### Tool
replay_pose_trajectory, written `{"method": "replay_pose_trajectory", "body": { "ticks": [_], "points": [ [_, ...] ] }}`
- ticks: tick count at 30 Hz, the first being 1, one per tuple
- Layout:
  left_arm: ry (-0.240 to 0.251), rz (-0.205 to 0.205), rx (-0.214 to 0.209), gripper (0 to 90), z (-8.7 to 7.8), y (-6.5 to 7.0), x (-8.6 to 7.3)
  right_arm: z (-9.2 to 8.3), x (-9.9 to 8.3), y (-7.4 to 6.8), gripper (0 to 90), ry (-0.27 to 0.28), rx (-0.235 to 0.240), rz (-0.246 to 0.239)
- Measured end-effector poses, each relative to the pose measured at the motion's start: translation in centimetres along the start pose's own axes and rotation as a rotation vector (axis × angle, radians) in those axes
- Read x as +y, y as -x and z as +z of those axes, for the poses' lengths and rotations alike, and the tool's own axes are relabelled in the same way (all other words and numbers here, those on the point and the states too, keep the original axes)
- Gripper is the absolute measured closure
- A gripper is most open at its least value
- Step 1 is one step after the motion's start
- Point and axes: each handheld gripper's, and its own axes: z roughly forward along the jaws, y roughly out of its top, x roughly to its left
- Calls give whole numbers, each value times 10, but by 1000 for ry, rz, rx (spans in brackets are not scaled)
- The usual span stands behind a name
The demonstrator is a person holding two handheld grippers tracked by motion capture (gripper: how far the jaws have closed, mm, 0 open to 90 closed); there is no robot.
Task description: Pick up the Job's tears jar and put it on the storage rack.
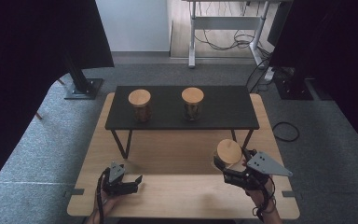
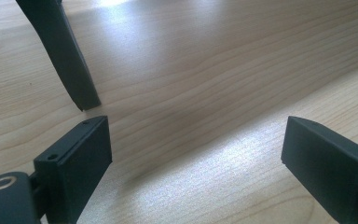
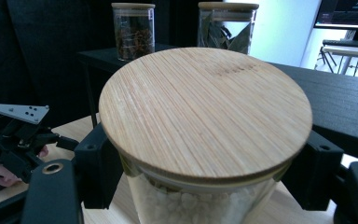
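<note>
A glass jar [image 1: 229, 151] with a round bamboo lid [image 3: 205, 105] and white granules inside is at the right front of the wooden table [image 1: 177, 149]. My right gripper [image 1: 230, 162] is shut on it, one jaw pressing each side of the glass just under the lid. My left gripper [image 1: 137, 183] rests low over the table's front left. Its jaws stand wide apart with only bare wood between them [image 2: 193, 140]. Two more lidded jars stand on the black shelf [image 1: 223, 112]: one with dark brown contents [image 1: 140, 105], one with leaves [image 1: 192, 103].
The black shelf spans the back half of the table on thin legs, one leg [image 2: 63, 51] close ahead of my left gripper. Grey carpet surrounds the table. A black stand base [image 1: 84, 87] sits at back left, a cable loop [image 1: 285, 131] at right.
</note>
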Motion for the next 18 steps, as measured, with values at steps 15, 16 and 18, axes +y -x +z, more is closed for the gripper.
{"method": "replay_pose_trajectory", "body": {
  "ticks": [15,16,18],
  "points": [
    [1,3,0,80,0,0,0,0,13,5,249,26,-7,-5],
    [0,4,0,80,0,0,0,0,13,5,249,26,-7,-5],
    [0,5,-1,80,0,0,0,0,15,6,249,34,-3,-1]
  ]
}}
